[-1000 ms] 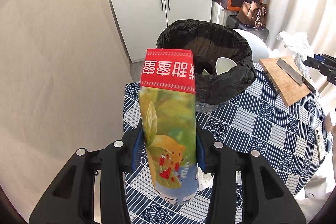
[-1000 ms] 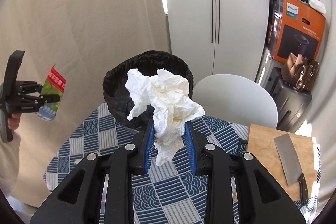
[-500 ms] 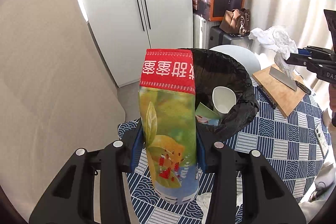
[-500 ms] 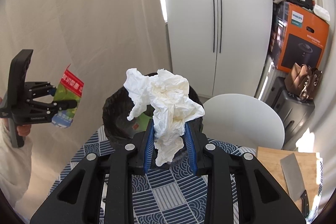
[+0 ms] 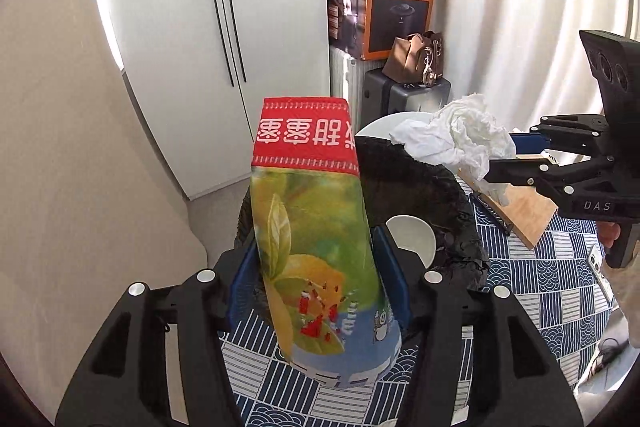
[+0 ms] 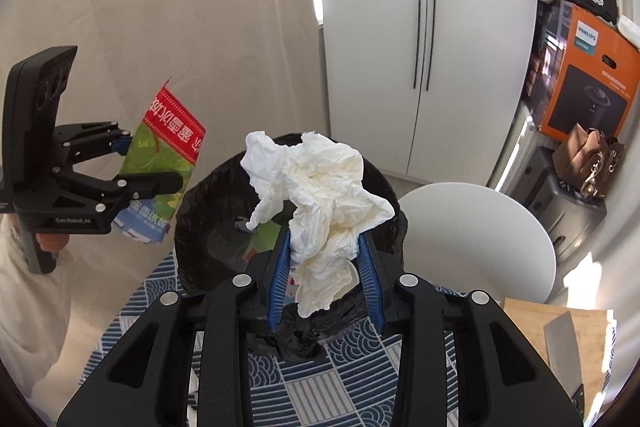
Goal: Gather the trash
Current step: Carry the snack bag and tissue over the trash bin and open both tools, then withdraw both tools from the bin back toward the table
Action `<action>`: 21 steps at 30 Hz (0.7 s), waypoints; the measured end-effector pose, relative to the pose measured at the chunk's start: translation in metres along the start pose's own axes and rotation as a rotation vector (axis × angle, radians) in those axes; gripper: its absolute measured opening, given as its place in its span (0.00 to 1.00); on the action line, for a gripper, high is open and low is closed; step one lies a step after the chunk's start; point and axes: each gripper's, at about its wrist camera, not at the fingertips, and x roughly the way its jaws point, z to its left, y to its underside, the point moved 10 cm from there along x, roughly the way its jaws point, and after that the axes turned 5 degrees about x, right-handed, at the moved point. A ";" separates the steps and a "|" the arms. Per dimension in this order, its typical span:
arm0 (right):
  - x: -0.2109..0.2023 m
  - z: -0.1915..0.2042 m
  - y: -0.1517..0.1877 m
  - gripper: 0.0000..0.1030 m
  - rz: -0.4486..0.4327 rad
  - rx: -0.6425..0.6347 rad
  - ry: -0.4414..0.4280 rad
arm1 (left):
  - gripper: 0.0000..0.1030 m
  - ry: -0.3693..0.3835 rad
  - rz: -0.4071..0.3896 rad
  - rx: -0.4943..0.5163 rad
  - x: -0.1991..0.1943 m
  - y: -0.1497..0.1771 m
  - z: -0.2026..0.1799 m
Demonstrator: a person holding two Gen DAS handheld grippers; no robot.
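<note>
My left gripper (image 5: 318, 263) is shut on a green drink carton with a red top (image 5: 316, 227) and holds it above the near-left rim of the black-lined trash bin (image 5: 460, 211). My right gripper (image 6: 324, 259) is shut on a crumpled white tissue (image 6: 324, 195) above the bin (image 6: 208, 223). Each gripper shows in the other view: the right one with the tissue (image 5: 460, 139) at the right, the left one with the carton (image 6: 160, 163) at the left. A white cup (image 5: 412, 239) lies in the bin.
The bin stands on a table with a blue patterned cloth (image 5: 560, 275). A wooden cutting board (image 6: 560, 347) with a cleaver (image 6: 564, 343) lies at the right. A white chair (image 6: 476, 227), a white cabinet (image 6: 424, 27) and an orange box (image 6: 592, 75) are behind.
Both grippers have moved in over the bin with their loads. The right gripper and tissue are now closer to the left one, over the bin's far rim.
</note>
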 end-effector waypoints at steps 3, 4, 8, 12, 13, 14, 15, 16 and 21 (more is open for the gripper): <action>0.005 -0.002 -0.001 0.78 -0.009 -0.060 0.096 | 0.85 0.021 -0.034 -0.007 0.002 -0.005 0.000; 0.006 -0.001 0.000 0.78 -0.008 -0.066 0.094 | 0.91 0.018 -0.047 -0.017 0.002 -0.006 0.001; 0.004 -0.009 0.006 0.81 -0.002 -0.057 0.117 | 0.93 0.031 -0.050 -0.026 0.002 -0.003 -0.001; -0.003 -0.014 0.014 0.81 0.001 -0.037 0.120 | 0.94 0.024 -0.030 -0.029 0.001 0.005 -0.007; -0.004 -0.015 0.015 0.81 0.002 -0.037 0.120 | 0.94 0.025 -0.026 -0.034 0.000 0.007 -0.008; -0.006 -0.014 0.016 0.81 0.001 -0.039 0.121 | 0.94 0.025 -0.022 -0.038 0.000 0.008 -0.009; -0.008 -0.014 0.017 0.81 0.001 -0.041 0.118 | 0.94 0.021 -0.018 -0.040 -0.002 0.010 -0.009; -0.010 -0.012 0.018 0.81 -0.001 -0.043 0.115 | 0.94 0.016 -0.013 -0.038 -0.003 0.013 -0.010; -0.023 -0.005 0.023 0.82 -0.010 -0.055 0.100 | 0.94 -0.015 0.013 -0.032 -0.016 0.028 -0.017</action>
